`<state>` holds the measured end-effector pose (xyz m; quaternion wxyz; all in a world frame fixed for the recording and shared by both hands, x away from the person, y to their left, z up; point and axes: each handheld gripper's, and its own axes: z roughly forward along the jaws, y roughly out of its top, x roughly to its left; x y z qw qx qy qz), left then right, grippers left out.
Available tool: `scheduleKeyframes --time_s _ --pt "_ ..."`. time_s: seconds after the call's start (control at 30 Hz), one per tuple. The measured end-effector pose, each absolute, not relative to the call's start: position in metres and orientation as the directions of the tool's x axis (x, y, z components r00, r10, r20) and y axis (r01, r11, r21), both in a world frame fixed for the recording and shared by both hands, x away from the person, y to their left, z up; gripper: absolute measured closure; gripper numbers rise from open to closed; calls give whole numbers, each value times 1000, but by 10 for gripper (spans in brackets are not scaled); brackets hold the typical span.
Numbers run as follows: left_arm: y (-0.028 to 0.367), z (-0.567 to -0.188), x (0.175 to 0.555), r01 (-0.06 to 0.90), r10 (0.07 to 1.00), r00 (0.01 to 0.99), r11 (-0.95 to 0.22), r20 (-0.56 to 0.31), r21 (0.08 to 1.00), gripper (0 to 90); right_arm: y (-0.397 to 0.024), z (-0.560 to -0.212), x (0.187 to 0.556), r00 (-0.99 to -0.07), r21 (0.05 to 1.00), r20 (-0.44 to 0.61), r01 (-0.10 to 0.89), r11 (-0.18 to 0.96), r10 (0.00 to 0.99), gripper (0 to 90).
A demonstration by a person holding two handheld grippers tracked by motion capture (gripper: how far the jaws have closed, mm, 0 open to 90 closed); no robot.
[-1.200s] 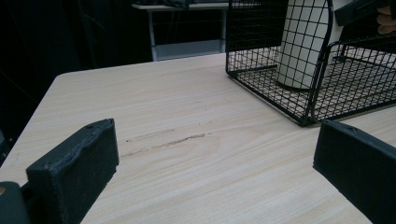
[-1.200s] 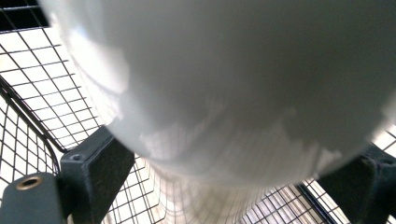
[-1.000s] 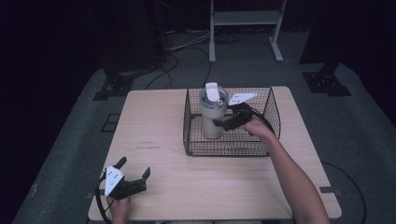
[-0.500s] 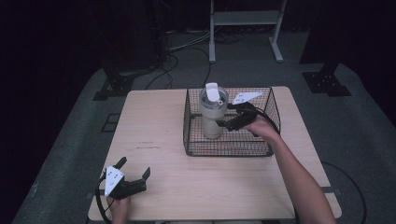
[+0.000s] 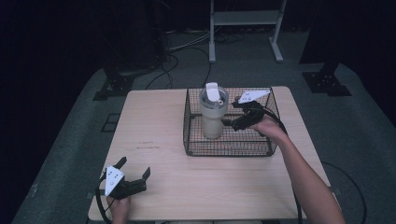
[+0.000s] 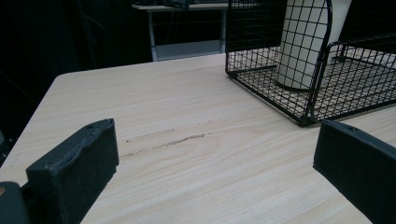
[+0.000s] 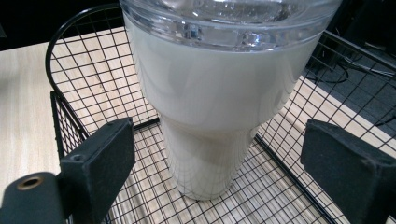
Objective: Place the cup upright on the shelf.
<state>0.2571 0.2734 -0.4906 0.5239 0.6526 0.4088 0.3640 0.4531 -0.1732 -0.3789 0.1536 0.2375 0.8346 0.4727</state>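
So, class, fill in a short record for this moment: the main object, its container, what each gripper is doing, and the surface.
main object: cream tumbler with a clear lid, standing upright
container: black wire basket, tumbler inside it at its left part
right gripper: inside the basket, jaws open, facing the tumbler, not clamped on it
left gripper: near the table's front left corner, jaws open, holding nothing
surface: light wooden table

black two-jaw grippers (image 5: 132, 176) – grey three-cornered plates, trailing cables.
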Motion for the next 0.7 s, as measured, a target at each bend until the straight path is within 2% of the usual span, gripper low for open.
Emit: scheduleKeyframes --time_s 0.7 --pt "273 -491 257 155 915 401 -119 48 981 0 -182 -365 437 -837 868 -45 237 436 545 98"
